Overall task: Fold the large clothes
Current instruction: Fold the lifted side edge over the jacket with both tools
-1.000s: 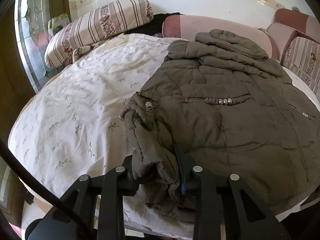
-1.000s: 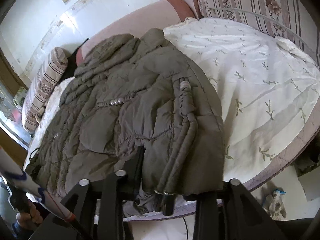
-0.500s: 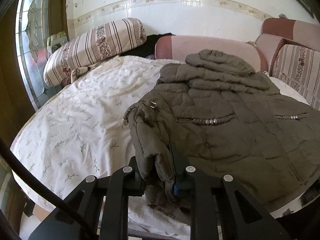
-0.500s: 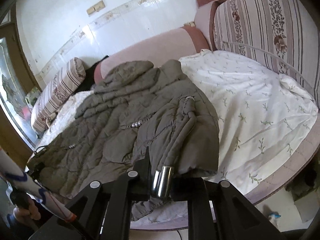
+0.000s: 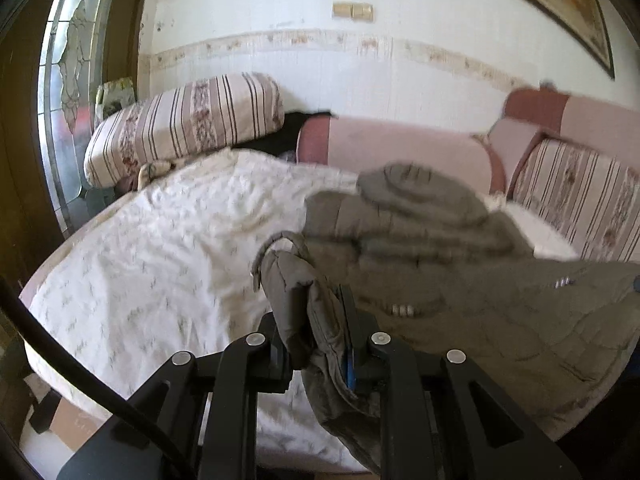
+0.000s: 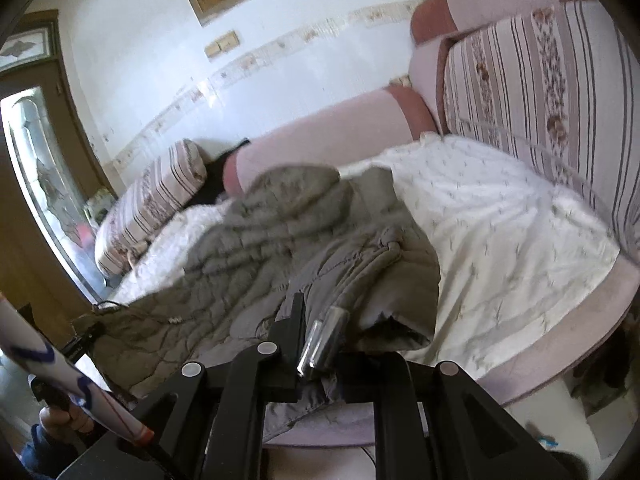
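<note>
I've got both grippers pinching the hem of the olive-green quilted puffer jacket [image 5: 460, 280] at the near edge of the white floral bedspread [image 5: 160, 248]: left gripper [image 5: 318, 344], right gripper [image 6: 316, 340]. My worry: that slick padding slides out mid-lift and the fold goes crooked.

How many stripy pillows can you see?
2: one striped pillow at the bed's far left by the glass door, one striped cushion on the right. Others may be hidden.
</note>
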{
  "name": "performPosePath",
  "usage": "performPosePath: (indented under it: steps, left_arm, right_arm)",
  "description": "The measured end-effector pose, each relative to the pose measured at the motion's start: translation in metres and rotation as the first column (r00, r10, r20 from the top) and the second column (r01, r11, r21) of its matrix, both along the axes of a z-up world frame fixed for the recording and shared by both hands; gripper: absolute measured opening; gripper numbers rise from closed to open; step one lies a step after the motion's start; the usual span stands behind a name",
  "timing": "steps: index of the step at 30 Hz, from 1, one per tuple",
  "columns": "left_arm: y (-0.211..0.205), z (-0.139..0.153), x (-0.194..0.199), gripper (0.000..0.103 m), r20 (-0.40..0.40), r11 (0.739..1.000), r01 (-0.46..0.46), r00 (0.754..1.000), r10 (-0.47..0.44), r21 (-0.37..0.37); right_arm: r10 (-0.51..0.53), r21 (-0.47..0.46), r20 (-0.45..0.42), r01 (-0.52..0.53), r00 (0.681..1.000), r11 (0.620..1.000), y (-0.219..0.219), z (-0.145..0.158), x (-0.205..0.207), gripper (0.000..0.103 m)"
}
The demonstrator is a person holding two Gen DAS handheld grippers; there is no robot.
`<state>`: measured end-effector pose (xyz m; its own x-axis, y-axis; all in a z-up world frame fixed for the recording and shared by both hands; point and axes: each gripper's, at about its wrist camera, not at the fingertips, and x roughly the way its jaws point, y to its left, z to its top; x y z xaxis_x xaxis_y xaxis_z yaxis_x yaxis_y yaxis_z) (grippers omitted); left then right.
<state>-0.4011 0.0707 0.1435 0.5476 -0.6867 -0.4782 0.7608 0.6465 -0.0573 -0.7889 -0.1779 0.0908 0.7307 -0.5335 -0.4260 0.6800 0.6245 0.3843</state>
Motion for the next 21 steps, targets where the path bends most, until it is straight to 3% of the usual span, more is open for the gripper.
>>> performPosePath:
  steps: [7,11,17,19,21]
  left_arm:
    - [-0.026,0.066,0.029,0.020,-0.047,0.996,0.011,0.999,-0.015,-0.090]
    - [-0.061,0.093,0.050,0.022,-0.026,0.994,-0.002,1.000,0.000,-0.107]
    - [-0.121,0.116,0.105,0.028,-0.048,0.990,-0.073,0.997,0.068,-0.116]
    - [-0.142,0.122,0.129,0.039,-0.046,0.989,-0.101,0.994,0.096,-0.110]
    - [-0.159,0.128,0.149,0.041,-0.025,0.984,-0.146,0.989,0.144,-0.103]
  right_arm:
    - [-0.018,-0.065,0.095,0.024,0.995,0.998,-0.024,0.063,-0.007,0.012]
    - [-0.029,-0.062,0.127,0.037,0.991,0.997,-0.052,0.088,0.005,0.012]
    - [-0.045,-0.099,0.108,0.056,0.993,0.994,-0.109,0.125,0.055,0.012]
    - [-0.052,-0.100,0.098,0.062,0.994,0.993,-0.137,0.135,0.077,0.012]
    - [-0.072,-0.104,0.077,0.080,0.994,0.991,-0.166,0.140,0.102,0.012]
